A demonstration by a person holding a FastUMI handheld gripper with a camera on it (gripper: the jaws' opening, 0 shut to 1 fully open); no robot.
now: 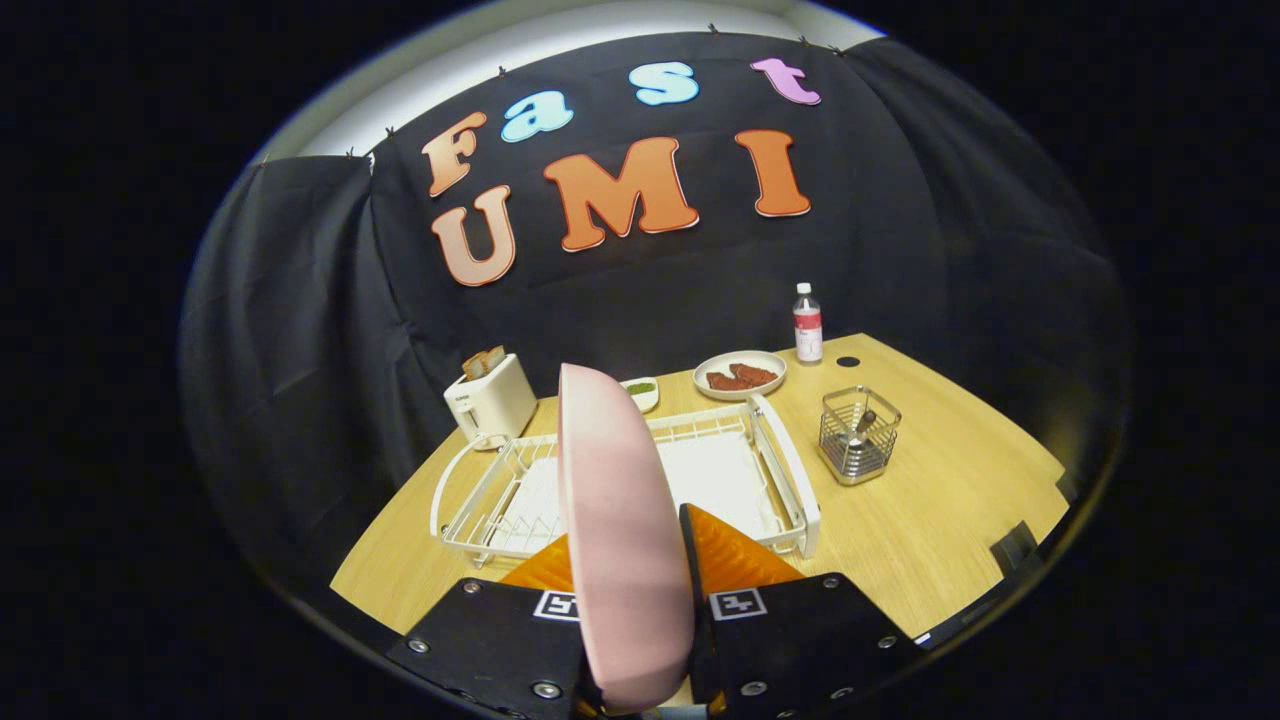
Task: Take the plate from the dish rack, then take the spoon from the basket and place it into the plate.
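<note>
Standing on edge between the two fingers, a round pale pink plate (618, 530) is clamped by the gripper (630, 560), whose fingers are closed against its two faces. The plate is held above a white wire dish rack (790, 470) that lies on a light wooden table (940, 520). To the right of the rack, a square metal wire basket (858, 435) is seen with a spoon (860, 425) standing in it. Beyond the rack, a white toaster with bread slices (490, 398), a small white dish of something green (640, 392), a white plate of reddish-brown food (740, 375) and a clear plastic bottle with a red label (807, 324) are set near the black cloth wall.
</note>
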